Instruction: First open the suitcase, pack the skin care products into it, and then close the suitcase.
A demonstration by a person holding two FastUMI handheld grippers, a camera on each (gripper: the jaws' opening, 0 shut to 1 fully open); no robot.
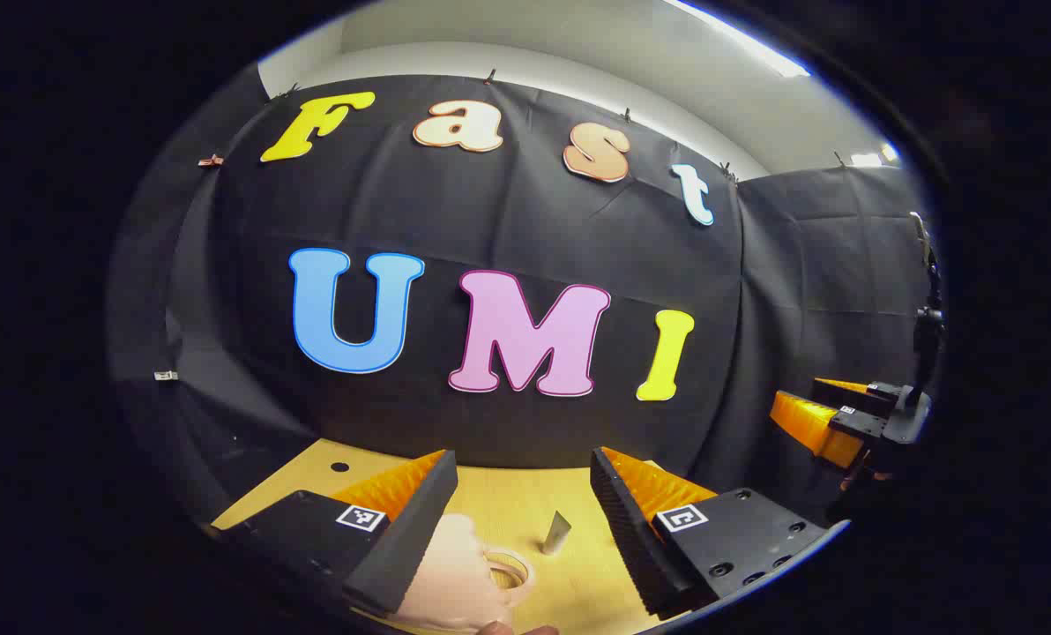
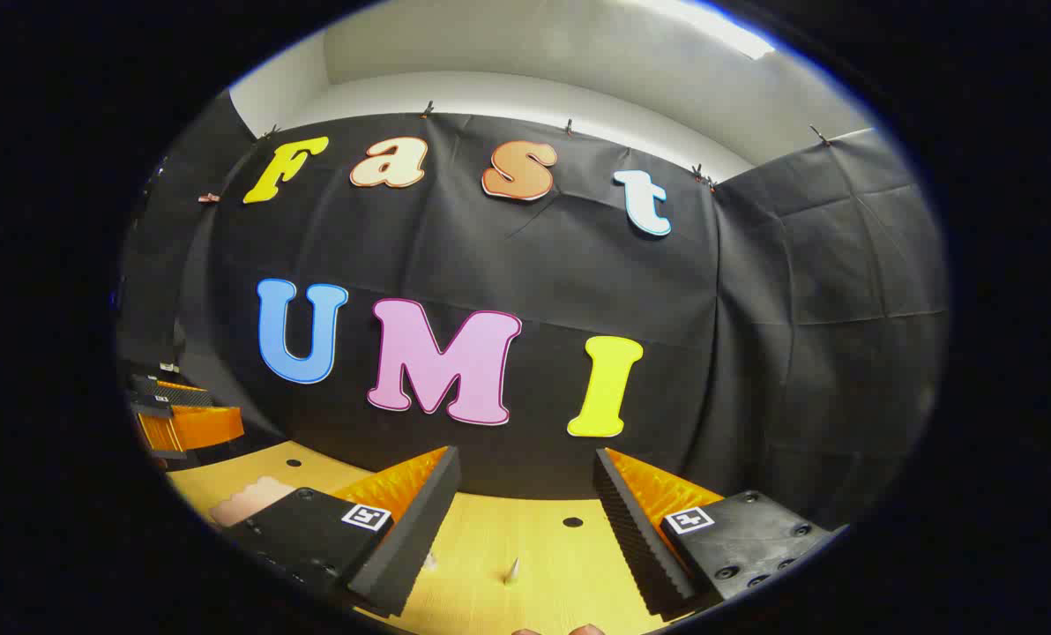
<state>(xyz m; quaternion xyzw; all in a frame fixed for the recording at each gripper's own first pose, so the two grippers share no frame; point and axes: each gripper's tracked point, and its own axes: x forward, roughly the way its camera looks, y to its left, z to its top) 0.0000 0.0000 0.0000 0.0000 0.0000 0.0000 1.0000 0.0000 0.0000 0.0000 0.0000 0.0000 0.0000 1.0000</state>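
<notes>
**Wooden surface under two raised, open hand-held grippers**

Wood-toned surface [image 1: 525, 503] runs back to the black cloth wall [image 1: 508, 229], with bare room between its far edge and the near objects. The left hand-held gripper [image 1: 523, 520] hangs above it, fingers spread wide and clamped on nothing. Between and below those fingers, the left gripper view shows a pale pink suitcase [image 1: 450, 573] at the near edge, a ring-shaped handle [image 1: 510, 569] on its right side, and a small grey tube [image 1: 556, 532] standing just beside it. The other gripper sits far off at the right edge.

The right hand-held gripper [image 2: 525, 529] also stands open over bare wood. Its view catches a corner of the pink suitcase [image 2: 248, 501] at left, a small pointed item [image 2: 511, 573] between the fingers, and two dark holes [image 2: 572, 522] in the surface.
</notes>
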